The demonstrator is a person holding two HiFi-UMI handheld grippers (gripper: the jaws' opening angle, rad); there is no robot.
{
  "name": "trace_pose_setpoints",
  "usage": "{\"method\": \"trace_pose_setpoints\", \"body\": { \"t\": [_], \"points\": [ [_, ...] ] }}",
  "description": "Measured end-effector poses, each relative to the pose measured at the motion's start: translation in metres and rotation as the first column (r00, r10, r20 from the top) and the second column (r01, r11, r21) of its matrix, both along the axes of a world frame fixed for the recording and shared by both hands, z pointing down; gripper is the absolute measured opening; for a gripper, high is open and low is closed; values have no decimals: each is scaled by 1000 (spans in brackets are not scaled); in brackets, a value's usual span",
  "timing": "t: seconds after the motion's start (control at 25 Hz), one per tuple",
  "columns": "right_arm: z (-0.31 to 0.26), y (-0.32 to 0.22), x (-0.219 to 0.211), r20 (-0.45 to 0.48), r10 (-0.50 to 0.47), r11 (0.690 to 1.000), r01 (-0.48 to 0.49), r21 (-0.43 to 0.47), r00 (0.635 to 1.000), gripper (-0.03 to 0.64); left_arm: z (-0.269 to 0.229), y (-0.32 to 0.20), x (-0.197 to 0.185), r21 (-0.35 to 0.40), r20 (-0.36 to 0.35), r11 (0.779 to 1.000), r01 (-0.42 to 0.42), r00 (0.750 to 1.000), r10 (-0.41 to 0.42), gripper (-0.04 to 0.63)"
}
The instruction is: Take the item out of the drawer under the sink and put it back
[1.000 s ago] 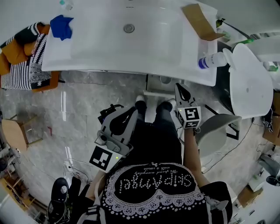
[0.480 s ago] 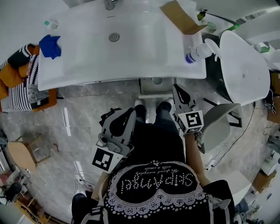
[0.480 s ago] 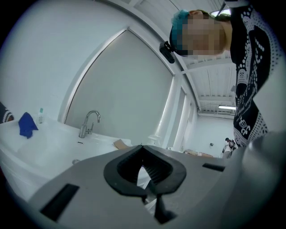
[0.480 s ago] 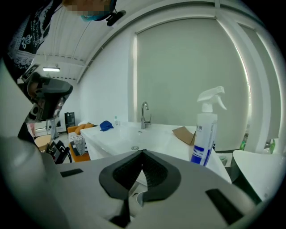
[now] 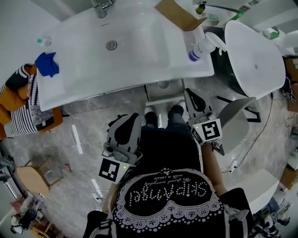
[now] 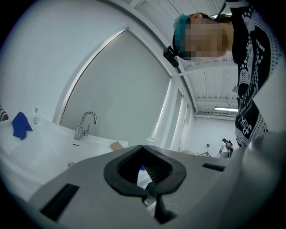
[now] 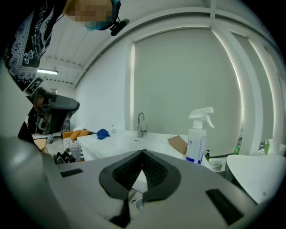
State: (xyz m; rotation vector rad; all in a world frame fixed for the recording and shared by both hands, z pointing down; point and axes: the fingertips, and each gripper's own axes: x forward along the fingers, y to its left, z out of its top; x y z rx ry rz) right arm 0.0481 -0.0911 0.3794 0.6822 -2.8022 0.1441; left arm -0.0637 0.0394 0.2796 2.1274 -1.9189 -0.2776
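Above grey marble floor (image 5: 91,123), white sink (image 5: 153,58)

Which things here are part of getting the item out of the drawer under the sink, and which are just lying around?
Part of the job: the sink; the white unit under its front edge, likely the drawer; the left tool and right tool, both shut and empty.
Just lying about: blue cloth; spray bottle; cardboard piece; striped cushion.
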Motion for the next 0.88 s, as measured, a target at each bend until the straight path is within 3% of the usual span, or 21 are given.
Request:
{"method": "trace_pose_setpoints", "body": {
  "t": [0.32, 0.68, 0.88],
  "points": [
    [-32, 10, 7, 44, 5, 1000, -7, 30, 999, 18, 1, -7, -5, -20, -24, 1000, -8, 1000, 8, 5],
    [-60, 23, -7, 59, -43, 997, 39, 69, 997, 18, -7, 12, -52, -64, 41, 990, 123, 992, -121, 5],
    [-63, 30, -9, 61, -61, 996, 57, 65, 996, 18, -3, 29, -62, -81, 69, 985, 153, 987, -147, 5]
  ]
}}
